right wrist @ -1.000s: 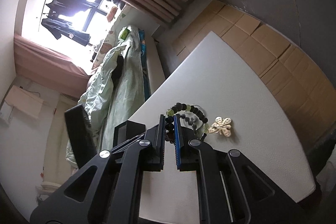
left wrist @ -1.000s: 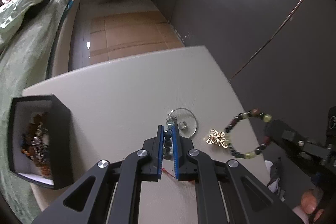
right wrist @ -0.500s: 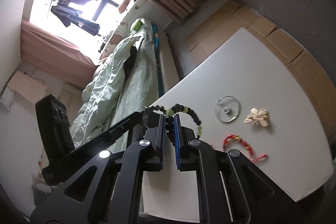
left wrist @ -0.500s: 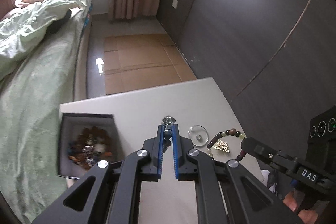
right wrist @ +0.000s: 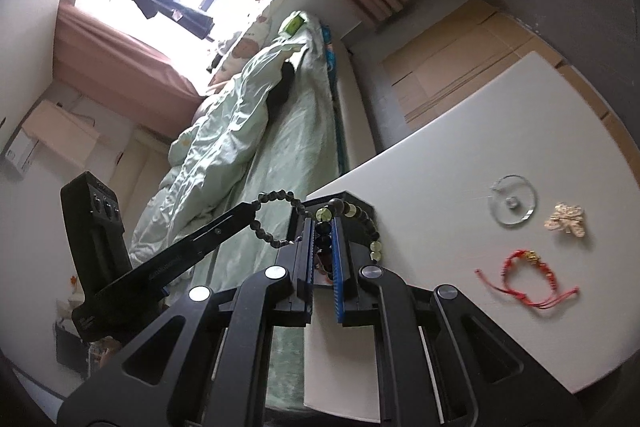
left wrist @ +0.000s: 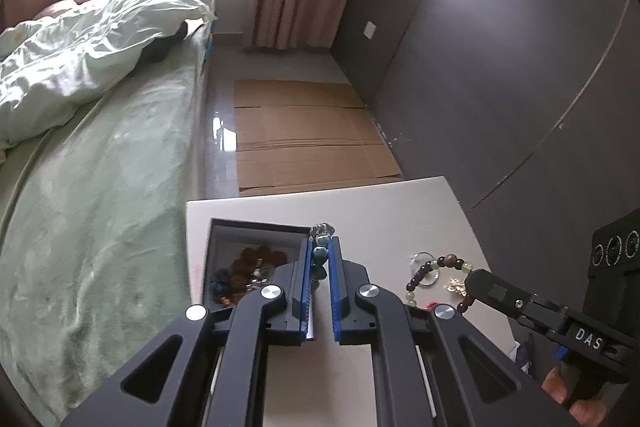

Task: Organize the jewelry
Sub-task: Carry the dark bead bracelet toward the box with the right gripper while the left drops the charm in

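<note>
1. The left gripper (left wrist: 319,269), low in the centre of its own view, is clamped on a dark beaded bracelet (left wrist: 320,255) with blue-green beads, held over the right edge of the black jewelry box (left wrist: 256,227).
2. The box sits on the pale worktop (left wrist: 380,211) near its bed-side edge, with a heap of brown and dark beads inside.
3. The right gripper (right wrist: 323,241) is clamped on a mixed bead bracelet (right wrist: 362,217) of dark and yellow-green beads, lifted off the worktop, possibly above the box corner.
4. At right in the right wrist view, a clear round dish (right wrist: 513,206), a gold butterfly brooch (right wrist: 566,219) and a red cord bracelet (right wrist: 524,273) lie apart on the worktop.
5. A green-covered bed (left wrist: 100,187) fills the left.
</note>
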